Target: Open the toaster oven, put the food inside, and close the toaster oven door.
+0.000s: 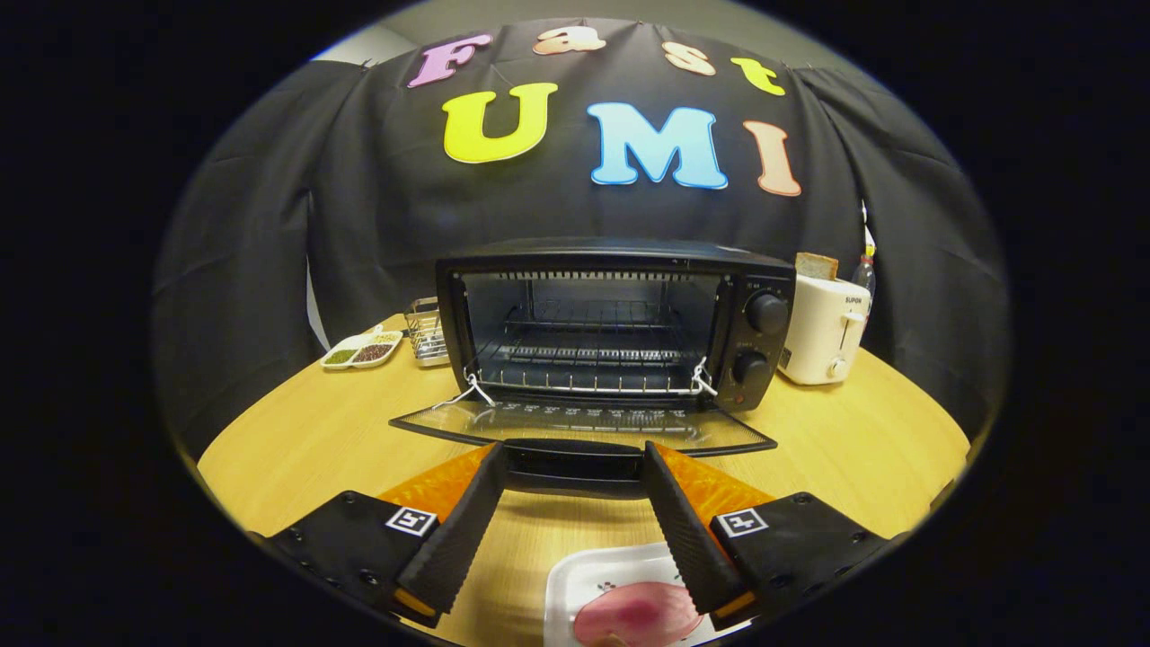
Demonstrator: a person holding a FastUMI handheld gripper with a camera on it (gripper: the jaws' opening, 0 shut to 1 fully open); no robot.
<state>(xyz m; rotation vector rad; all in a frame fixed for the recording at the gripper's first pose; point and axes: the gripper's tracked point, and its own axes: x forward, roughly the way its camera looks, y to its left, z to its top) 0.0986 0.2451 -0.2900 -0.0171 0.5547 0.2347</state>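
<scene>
One door status: toaster oven (620, 323) stands open on the wooden table (305, 449); glass door (584, 422) lies flat, wire rack (584, 359) exposed.
Food location: pink slice of meat (638, 615) rests on a white plate (575, 584), below and between the fingers, nearer than the door handle (575, 463).
Food handling: judged soft, light, limp, probably slippery; pinch gently across one edge, or grip the plate rim.
Gripper (575, 458): fingers spread wide, holding nothing; tips flank the door handle, contact uncertain.
Background items: white toaster (827, 332), seasoning tray (364, 350).
</scene>
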